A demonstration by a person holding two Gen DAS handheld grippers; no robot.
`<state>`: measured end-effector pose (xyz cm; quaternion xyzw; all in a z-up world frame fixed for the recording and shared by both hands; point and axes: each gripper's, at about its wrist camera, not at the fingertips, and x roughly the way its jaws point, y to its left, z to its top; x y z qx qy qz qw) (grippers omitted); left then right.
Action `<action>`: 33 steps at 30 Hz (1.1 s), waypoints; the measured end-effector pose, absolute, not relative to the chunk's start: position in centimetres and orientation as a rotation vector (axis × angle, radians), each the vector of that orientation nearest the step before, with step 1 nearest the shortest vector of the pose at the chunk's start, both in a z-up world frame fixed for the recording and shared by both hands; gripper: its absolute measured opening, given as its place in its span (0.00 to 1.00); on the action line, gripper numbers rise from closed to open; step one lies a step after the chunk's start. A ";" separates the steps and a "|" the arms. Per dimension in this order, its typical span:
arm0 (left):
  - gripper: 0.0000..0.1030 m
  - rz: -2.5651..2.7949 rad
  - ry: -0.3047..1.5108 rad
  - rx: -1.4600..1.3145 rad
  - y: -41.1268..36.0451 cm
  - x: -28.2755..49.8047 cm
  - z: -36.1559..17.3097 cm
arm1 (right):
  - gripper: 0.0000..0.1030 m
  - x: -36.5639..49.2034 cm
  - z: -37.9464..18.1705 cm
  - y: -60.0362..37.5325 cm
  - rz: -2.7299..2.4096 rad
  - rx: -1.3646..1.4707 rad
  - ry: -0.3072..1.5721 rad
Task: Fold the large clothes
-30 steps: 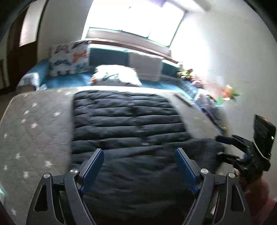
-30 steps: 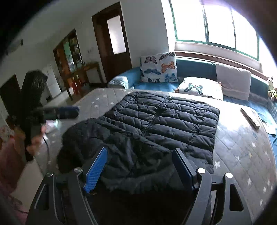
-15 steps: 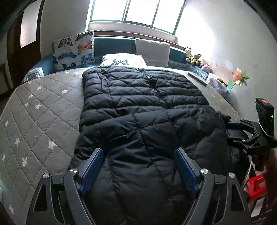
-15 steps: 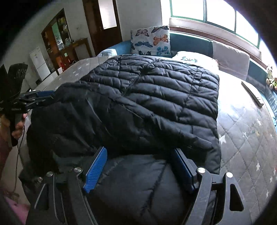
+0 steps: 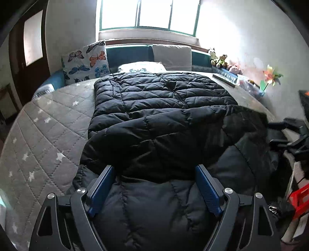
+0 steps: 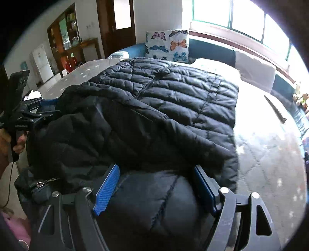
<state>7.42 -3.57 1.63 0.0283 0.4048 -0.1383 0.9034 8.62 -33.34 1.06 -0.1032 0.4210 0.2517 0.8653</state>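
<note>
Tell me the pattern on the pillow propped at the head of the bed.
The pillow is white with butterflies in blue, orange, purple and black; clearest in the right wrist view.

Bed [image 5: 48, 123] with grey star-quilted cover; a black puffer jacket [image 5: 164, 108] lies spread on it, near end folded over, with a white pillow [image 5: 142, 66] beyond.

A home bedroom: a wide bed [image 5: 48, 123] with a grey star-quilted cover, a butterfly pillow [image 5: 85, 61] against a teal headboard [image 5: 129, 55], soft toys [image 5: 218, 58] by the window [image 5: 148, 14], and a wooden door [image 6: 117, 25].
</note>
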 end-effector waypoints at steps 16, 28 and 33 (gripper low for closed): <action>0.75 -0.505 0.788 0.086 -9.3 7.7 7.7 | 0.82 7.5 1.4 -35.2 0.534 -0.205 0.939; 0.45 -0.584 0.910 -0.074 -10.9 13.4 3.8 | 0.59 12.2 4.1 -28.4 0.686 -0.155 0.876; 0.45 -0.592 0.942 -0.071 -11.6 14.1 1.9 | 0.46 15.1 0.0 -28.2 0.658 -0.096 0.985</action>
